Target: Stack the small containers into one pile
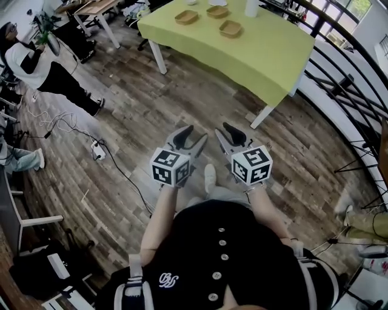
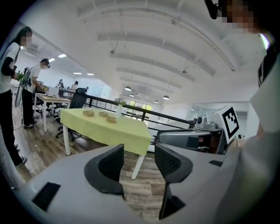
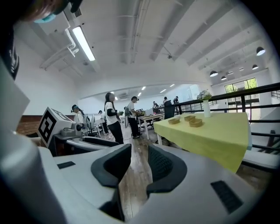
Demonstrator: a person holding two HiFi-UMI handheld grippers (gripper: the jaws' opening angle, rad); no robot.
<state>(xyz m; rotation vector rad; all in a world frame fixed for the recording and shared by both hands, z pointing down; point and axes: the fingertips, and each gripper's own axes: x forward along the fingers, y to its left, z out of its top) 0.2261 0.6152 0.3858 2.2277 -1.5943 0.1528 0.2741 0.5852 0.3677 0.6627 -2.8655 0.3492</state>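
Note:
Three small tan containers (image 1: 187,17) (image 1: 217,11) (image 1: 231,28) sit apart from one another on the far part of a lime-green table (image 1: 267,54). In the left gripper view they show small and distant (image 2: 103,114); in the right gripper view they lie at the right (image 3: 189,118). My left gripper (image 1: 193,137) and right gripper (image 1: 226,132) hang side by side over the wooden floor, well short of the table. Both are open with nothing between the jaws (image 2: 139,159) (image 3: 139,162).
A white vase (image 1: 251,7) stands behind the containers. A black railing (image 1: 345,72) runs along the table's right side. A person in black and white (image 1: 36,63) stands at the far left by desks (image 1: 97,9). Cables and a power strip (image 1: 98,151) lie on the floor at the left.

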